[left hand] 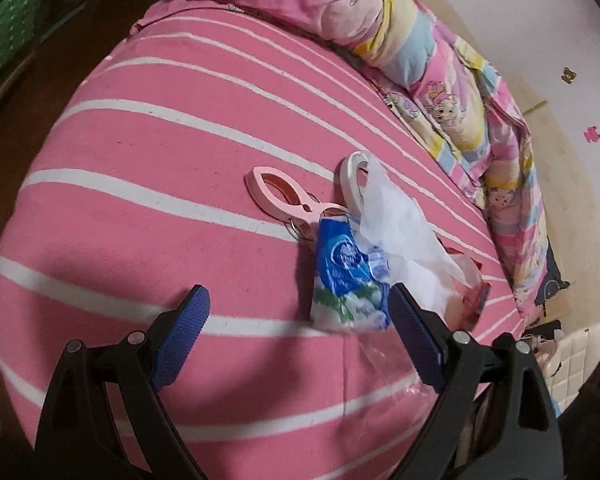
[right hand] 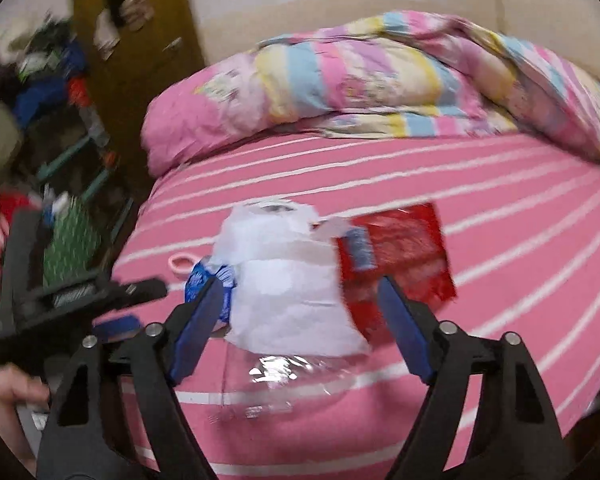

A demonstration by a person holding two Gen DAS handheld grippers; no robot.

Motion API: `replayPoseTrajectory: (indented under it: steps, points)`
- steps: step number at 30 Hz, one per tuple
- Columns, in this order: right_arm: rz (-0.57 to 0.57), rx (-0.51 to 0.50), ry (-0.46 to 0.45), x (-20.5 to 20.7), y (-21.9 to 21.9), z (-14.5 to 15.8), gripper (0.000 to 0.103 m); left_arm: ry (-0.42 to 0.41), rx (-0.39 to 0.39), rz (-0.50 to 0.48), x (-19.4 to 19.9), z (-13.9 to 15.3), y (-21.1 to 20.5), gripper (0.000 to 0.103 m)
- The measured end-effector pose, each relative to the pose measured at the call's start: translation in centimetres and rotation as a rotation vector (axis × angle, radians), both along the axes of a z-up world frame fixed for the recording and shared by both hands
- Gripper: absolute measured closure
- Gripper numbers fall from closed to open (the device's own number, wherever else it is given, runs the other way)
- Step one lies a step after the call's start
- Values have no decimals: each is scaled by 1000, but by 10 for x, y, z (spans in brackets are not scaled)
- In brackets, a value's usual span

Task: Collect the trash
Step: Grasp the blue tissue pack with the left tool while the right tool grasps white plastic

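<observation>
Progress: none collected | trash: blue wrapper [left hand: 346, 276], white bag [right hand: 284, 280], red packet [right hand: 400, 256] on bed [left hand: 140, 200], just ahead of fingertips | left hand-held gripper [left hand: 300, 312] wide open, empty | right hand-held gripper [right hand: 300, 300] open, straddling bag, no grip | left: everything

Striped bed sheet [left hand: 140, 200], folded quilt [right hand: 360, 80], pink clip [left hand: 284, 196], perhaps peg.

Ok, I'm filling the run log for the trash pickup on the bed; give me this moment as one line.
stage: approach | left gripper: open, empty | right gripper: open, empty | trash on bed: blue wrapper, white bag, red wrapper
</observation>
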State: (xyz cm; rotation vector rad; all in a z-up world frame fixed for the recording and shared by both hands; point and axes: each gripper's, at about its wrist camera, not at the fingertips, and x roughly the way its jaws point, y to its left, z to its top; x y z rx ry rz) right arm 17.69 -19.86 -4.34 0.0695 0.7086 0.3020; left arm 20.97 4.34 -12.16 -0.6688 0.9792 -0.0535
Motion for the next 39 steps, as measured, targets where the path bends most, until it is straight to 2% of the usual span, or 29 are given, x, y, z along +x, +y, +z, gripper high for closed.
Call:
replayPoseTrajectory:
  steps: [2, 5, 7, 9, 13, 18, 21, 23, 28, 39]
  points:
    - [51, -63, -5, 5, 14, -5, 30, 19, -17, -10, 8, -8, -3, 15]
    - [115, -126, 39, 17, 26, -20, 41, 19, -16, -4, 15, -12, -4, 15]
    - [122, -127, 77, 23, 24, -27, 50, 16, -24, -1, 18, -13, -5, 15]
    - [127, -108, 129, 31, 20, -35, 65, 11, -33, 3, 20, -13, -6, 15]
    - [129, -85, 154, 34, 15, -39, 79, 4, -30, -22, 21, -13, -12, 17]
    - [128, -72, 160, 34, 14, -38, 95, 7, -12, -65, 25, -13, -24, 33]
    - [122, -47, 158, 33, 10, -36, 97, 11, -23, -84, 27, -15, -27, 46]
    - [113, -27, 149, 33, 7, -32, 97, 18, -54, -95, 28, -19, -26, 63]
    - [99, 12, 123, 31, 2, -24, 99, 22, -90, -82, 27, -22, -24, 75]
    - [70, 186, 23, 20, -22, 8, 99, -11, -155, -9, 9, -7, -6, 79]
